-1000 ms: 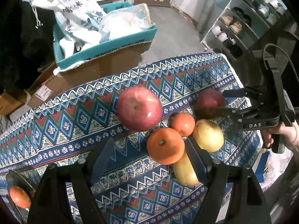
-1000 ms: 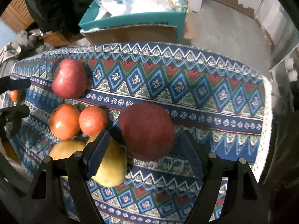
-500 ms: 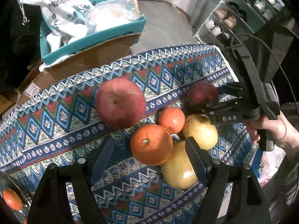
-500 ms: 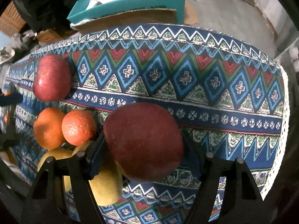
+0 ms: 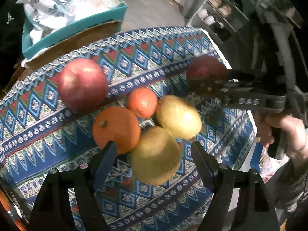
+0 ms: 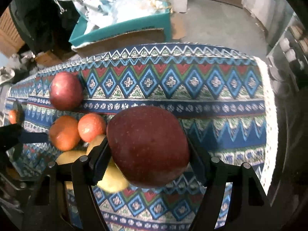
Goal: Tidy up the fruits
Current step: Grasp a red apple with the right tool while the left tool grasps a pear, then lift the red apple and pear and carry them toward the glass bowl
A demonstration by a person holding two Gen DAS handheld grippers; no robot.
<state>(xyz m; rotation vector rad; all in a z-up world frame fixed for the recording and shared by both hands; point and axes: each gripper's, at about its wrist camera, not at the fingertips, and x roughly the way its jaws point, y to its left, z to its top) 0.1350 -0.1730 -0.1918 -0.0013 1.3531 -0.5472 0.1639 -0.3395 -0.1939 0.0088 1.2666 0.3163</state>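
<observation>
Dark red and finely speckled, the apple (image 6: 148,146) in your right hand-held gripper (image 6: 149,154) fills the space between both pads, which press its sides; it looks raised off the surface (image 6: 173,80), near the right end. From your left camera the same apple (image 5: 207,71) shows clamped at the gripper's tips, with your hand (image 5: 286,134) on the grip below.

Your left hand-held gripper (image 5: 154,157) stands wide with nothing clamped; a yellow-green pear (image 5: 156,156) sits between its fingers without either pad touching it that you can see. A second pear (image 5: 179,117) lies just beyond, touching the first. Beside them are a large orange (image 5: 116,129) with its stem scar up and a smaller orange (image 5: 142,103). A lighter red apple (image 5: 82,84) with a glossy highlight rests to the left, slightly apart.

A woven cloth of blue, red and green diamonds and zigzags with a pale edging covers the surface. Beyond it on the grey floor stands a teal cardboard box (image 5: 77,28) stuffed with plastic bags, and a shelf (image 5: 221,19) holding small jars stands at right.
</observation>
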